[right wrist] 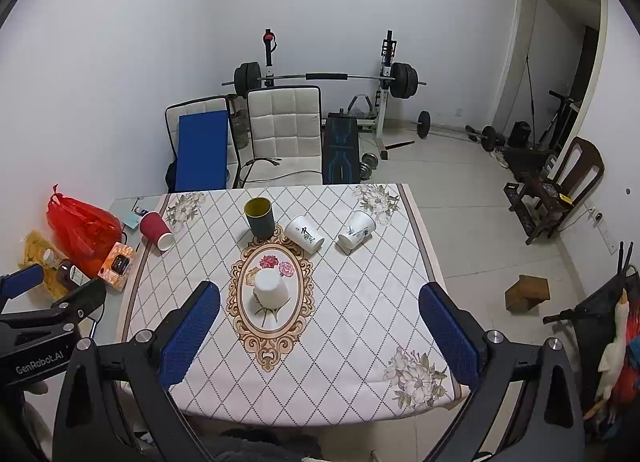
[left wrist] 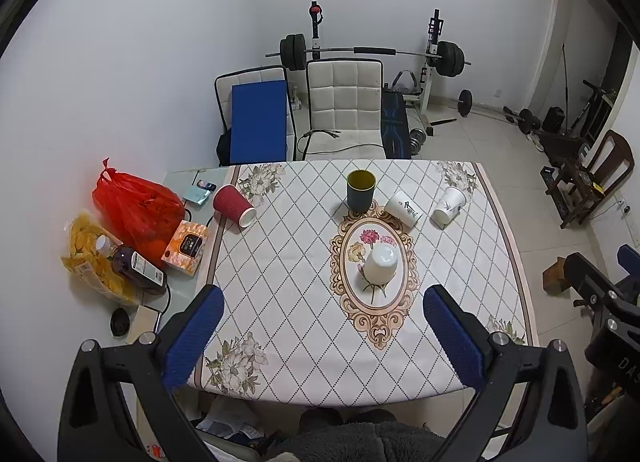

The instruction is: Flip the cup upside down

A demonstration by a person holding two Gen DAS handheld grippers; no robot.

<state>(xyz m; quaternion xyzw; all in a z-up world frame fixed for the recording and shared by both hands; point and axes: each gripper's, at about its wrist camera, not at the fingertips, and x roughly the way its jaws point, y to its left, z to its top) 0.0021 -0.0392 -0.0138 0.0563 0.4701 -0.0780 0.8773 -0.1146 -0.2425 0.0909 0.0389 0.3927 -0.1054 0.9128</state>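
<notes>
Judging from the layout, the main risk was choosing or bumping the wrong cup. The white cup already stood upside down on the oval medallion in the middle of the counter, so the task looked done for that one, or it might have been waiting on another. 3 paper cups lay on their sides: a red cup at the left edge, a printed white cup and a second printed cup further right. A careless reach could have set any of them rolling, the red one perhaps off the cloth. The dark cup with the yellow inside stood upright behind the medallion and could have tipped if a finger clipped its rim. The inverted cup was light and, I judged, easy to knock over from the side.

Both tools hovered over the near edge, pointing forward and down across the counter. The left hand-held gripper had its jaws spread wide with nothing between them. The right hand-held gripper was equally wide and empty, the inverted cup lying ahead, well apart from its fingers.
</notes>
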